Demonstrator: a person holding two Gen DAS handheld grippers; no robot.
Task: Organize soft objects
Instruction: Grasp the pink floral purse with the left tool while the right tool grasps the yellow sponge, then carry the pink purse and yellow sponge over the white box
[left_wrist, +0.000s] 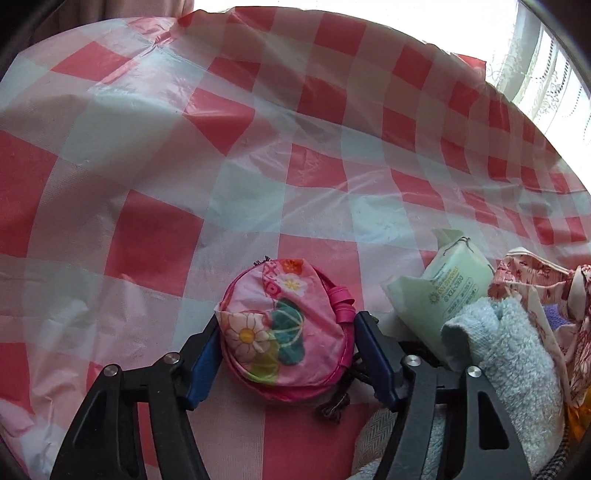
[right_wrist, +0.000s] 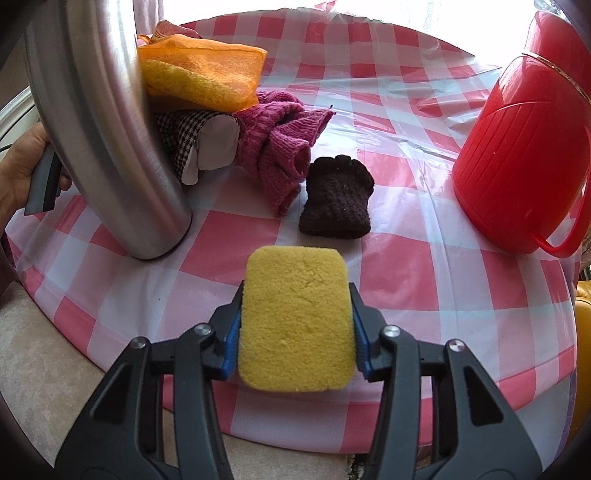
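Yellow sponge (right_wrist: 297, 321) is clamped in the right tool (right_wrist: 295, 328) above the surface (right_wrist: 424, 295); the left tool (left_wrist: 286, 332) grips a pink pouch (left_wrist: 284, 328). Gloves (right_wrist: 334, 197) and cloths (right_wrist: 201, 72) still wait unsorted, I think.

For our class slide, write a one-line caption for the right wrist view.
Right hand-held gripper grips a yellow sponge above the checked tablecloth, knitted items beyond.

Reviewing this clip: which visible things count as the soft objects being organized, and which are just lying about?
Part of the job:
pink floral pouch
yellow sponge
blue towel
tissue pack
magenta knit
dark knit piece
orange mesh sponge

Just lying about:
steel flask
red jug
checked tablecloth
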